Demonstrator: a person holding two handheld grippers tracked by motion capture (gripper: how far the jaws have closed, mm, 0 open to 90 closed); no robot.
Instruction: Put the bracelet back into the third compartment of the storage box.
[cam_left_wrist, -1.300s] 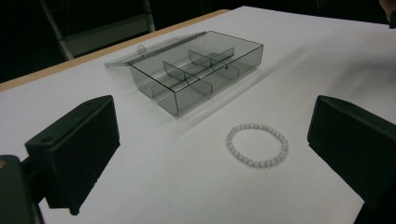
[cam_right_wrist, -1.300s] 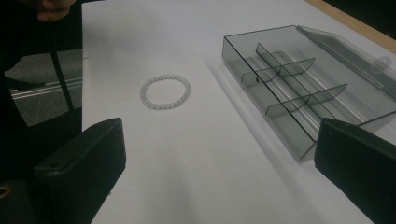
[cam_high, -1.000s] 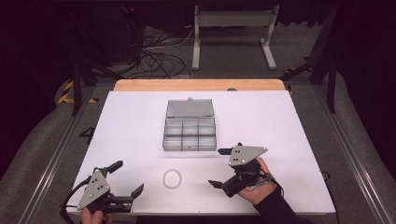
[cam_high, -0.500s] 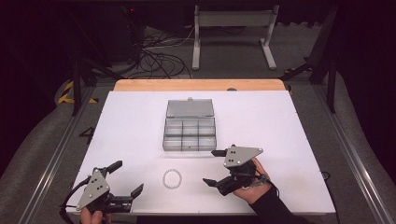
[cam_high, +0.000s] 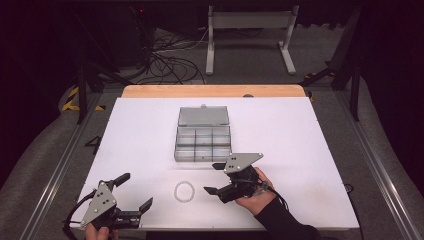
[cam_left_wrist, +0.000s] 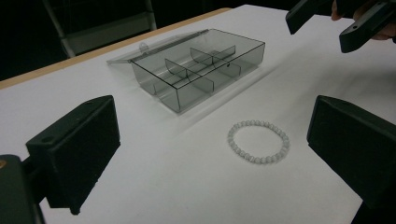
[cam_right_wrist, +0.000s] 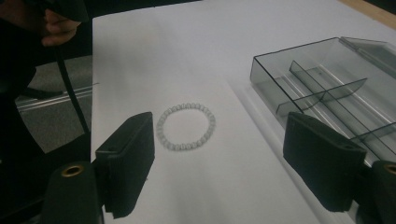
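Note:
A white bead bracelet (cam_high: 184, 191) (cam_left_wrist: 258, 142) (cam_right_wrist: 186, 126) lies flat on the white table, just in front of a clear grey compartment box (cam_high: 202, 143) (cam_left_wrist: 201, 70) (cam_right_wrist: 327, 88) whose lid is folded back. My right gripper (cam_high: 214, 178) (cam_right_wrist: 224, 154) hovers just right of the bracelet and points at it. Its jaws have just been closing, stand apart and have nothing between them. At the front left corner my left gripper (cam_high: 135, 191) (cam_left_wrist: 215, 130) is wide open and empty, aimed toward the bracelet. The right gripper's jaws also show in the left gripper view, at the top right.
The white tabletop (cam_high: 300, 140) ends in a wooden strip (cam_high: 210, 91) at the far edge. Beyond it on the dark floor are cables (cam_high: 170, 55) and a metal stand (cam_high: 250, 30). Metal rails (cam_high: 55, 175) run along both sides of the table.
My right gripper has moved left toward the bracelet, and its jaws have narrowed. The left gripper, the bracelet and the box have stayed put.

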